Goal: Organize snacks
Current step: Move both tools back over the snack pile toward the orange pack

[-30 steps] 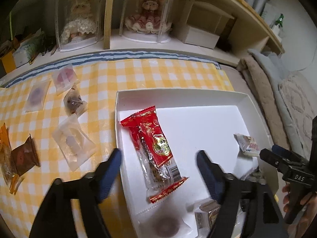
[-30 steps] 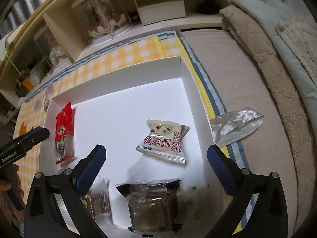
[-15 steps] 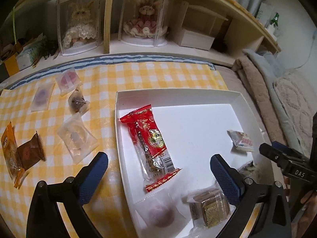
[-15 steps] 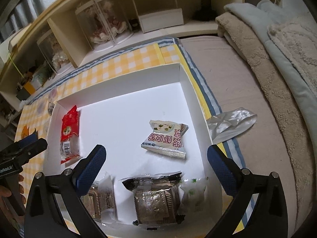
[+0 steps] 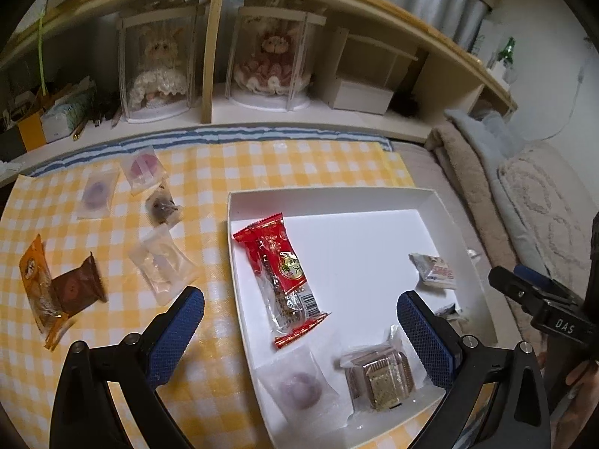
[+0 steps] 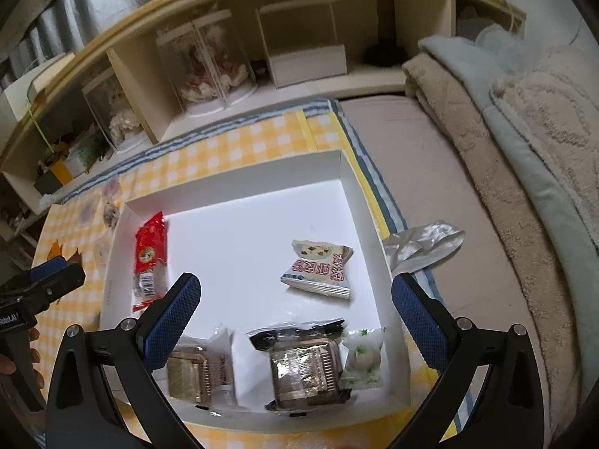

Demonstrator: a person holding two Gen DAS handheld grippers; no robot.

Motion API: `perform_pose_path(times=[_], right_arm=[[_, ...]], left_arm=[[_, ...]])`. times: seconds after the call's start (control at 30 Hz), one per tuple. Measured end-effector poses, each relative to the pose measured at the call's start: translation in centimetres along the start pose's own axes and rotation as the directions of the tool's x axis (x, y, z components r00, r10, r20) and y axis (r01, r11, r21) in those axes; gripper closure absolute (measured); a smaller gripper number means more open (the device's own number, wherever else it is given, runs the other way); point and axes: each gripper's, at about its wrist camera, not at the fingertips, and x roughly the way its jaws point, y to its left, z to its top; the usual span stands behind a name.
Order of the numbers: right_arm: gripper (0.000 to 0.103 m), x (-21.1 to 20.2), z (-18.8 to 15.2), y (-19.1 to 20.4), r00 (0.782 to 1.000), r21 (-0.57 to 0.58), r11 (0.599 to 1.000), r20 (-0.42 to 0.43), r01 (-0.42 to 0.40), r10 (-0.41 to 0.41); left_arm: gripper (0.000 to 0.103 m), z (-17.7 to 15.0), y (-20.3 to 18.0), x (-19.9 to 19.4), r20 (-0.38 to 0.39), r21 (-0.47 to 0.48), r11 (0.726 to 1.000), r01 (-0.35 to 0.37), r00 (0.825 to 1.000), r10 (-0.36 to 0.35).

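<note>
Your left gripper (image 5: 299, 329) hangs over the near left corner of the white box (image 5: 337, 198) with its jaws spread wide, having just been opening, and nothing sits between the pads. Below it the red snack packet (image 5: 279, 269) lies flat along the box's left wall, free of your fingers. Your right gripper (image 6: 295, 318) is also wide apart and empty, hovering above the box's near edge. Inside the box you have a white packet with red lettering (image 6: 320, 267) toward the right wall, a dark-wrapped cake (image 6: 305, 366) at the near edge with a small white-and-green packet (image 6: 361, 359) touching its right side, a gold-foil cake in clear wrap (image 5: 378, 374), and a clear-wrapped purple round (image 5: 299, 389) in the near left corner. Out on the yellow checked cloth (image 5: 262, 164) (left of the box) five or six wrapped snacks lie loose, among them an orange packet (image 5: 37, 288) beside a brown one (image 5: 76, 292). A crumpled silver wrapper (image 6: 423, 245) lies just outside the box's right wall.
</note>
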Motion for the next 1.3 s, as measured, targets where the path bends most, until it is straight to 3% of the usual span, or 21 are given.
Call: perform_pose_path(times=[0.57, 1.0, 1.3], right_arm=[[0.0, -4.9, 0.6, 5.2, 0.99, -0.054, 0.997, 0.129, -0.05, 0.056], [0.0, -5.5, -0.3, 11.9, 0.974, -0.174, 0.976, 0.156, -0.134, 0.162], [0.0, -4.8, -0.7, 15.4, 0.969, -0.212, 0.965, 0.156, -0.155, 0.19]], left_arm=[[0.0, -1.4, 3.2, -9.3, 0.104, 0.009, 1.0, -0.027, 0.994, 0.026], [0.0, -3.6, 10.2, -14.9, 0.159, -0.08, 0.994, -0.077, 0.983, 0.089], [0.0, -5.8, 16.7, -17.5, 0.207, -0.21, 0.974, -0.088, 0.969, 0.132]])
